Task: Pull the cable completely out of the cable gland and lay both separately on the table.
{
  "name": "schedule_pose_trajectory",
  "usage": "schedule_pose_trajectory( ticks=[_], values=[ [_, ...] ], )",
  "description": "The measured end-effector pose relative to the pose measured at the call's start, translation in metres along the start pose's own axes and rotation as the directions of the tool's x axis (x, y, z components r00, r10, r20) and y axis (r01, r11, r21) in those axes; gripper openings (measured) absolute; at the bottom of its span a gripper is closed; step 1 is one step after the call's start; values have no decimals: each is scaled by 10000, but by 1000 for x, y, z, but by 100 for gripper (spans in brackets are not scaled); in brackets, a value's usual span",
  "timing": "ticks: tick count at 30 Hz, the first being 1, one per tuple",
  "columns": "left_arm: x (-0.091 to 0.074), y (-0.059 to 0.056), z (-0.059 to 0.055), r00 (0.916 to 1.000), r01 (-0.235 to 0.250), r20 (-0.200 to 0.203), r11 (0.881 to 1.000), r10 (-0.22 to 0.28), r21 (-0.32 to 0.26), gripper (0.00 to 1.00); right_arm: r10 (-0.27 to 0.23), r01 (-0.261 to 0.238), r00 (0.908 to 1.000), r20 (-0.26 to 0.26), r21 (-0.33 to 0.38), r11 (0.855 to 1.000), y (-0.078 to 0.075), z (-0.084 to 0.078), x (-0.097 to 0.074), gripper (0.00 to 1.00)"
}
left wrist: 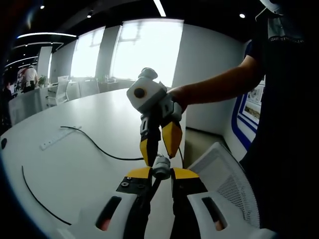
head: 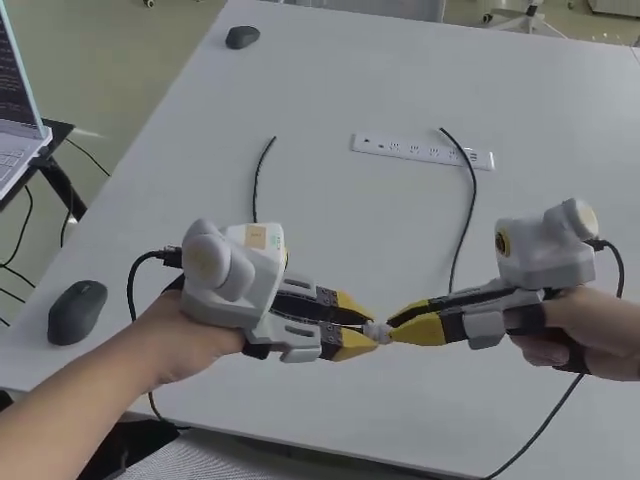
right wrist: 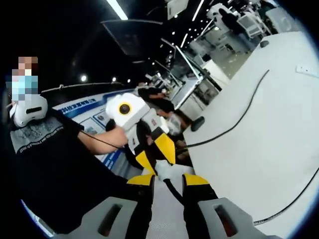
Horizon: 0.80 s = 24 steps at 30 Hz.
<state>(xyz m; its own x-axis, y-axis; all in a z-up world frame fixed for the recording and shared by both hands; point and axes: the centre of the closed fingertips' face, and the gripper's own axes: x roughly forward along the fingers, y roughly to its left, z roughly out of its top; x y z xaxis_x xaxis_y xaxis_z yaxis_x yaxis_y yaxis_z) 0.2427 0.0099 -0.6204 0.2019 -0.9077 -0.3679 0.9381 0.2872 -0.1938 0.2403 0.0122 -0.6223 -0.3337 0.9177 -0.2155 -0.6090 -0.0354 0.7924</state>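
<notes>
Above the front part of the white table, my two grippers meet tip to tip. A small pale cable gland sits between them. My left gripper comes in from the left and is shut on the gland. The right gripper comes from the right. In the right gripper view, a short black cable runs back from the gland between the jaws of my right gripper, which is shut on it. Most of the cable is hidden by the jaws.
A white power strip lies at mid table. Two loose black cables lie beside it. One mouse rests at the far edge, another at the near left. A laptop stands off the table's left side.
</notes>
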Motion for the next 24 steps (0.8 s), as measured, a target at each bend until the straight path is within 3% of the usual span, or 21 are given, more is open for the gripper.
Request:
schedule_pose_trajectory(
  ticks=[9, 14, 16, 19, 22, 24],
  values=[
    [0, -4, 2, 10000, 40, -22, 9999, -40, 166, 15, 510, -509, 9987, -28, 338, 9981, 7, -1, 7, 10],
    [1, -4, -1, 10000, 76, -31, 9999, -76, 97, 15, 459, -457, 9989, -106, 146, 9988, 8, -2, 8, 8],
    [1, -5, -1, 10000, 81, -26, 10000, -81, 43, 15, 330, -337, 9993, -164, -452, 9984, 9, -2, 7, 8],
    [2, -5, -2, 9999, 126, -22, 9999, -126, -25, 15, 113, -131, 9995, -291, -623, 9980, 10, -3, 7, 7],
    [2, -3, 0, 9999, 82, 72, 9999, -82, -89, 15, -387, 344, 9988, -289, -1366, 9900, 10, 1, 5, 7],
    [1, -1, 2, 9999, 66, 137, 9999, -63, -158, 15, -780, 698, 9965, -311, -2091, 9754, 10, 4, 4, 7]
  ],
)
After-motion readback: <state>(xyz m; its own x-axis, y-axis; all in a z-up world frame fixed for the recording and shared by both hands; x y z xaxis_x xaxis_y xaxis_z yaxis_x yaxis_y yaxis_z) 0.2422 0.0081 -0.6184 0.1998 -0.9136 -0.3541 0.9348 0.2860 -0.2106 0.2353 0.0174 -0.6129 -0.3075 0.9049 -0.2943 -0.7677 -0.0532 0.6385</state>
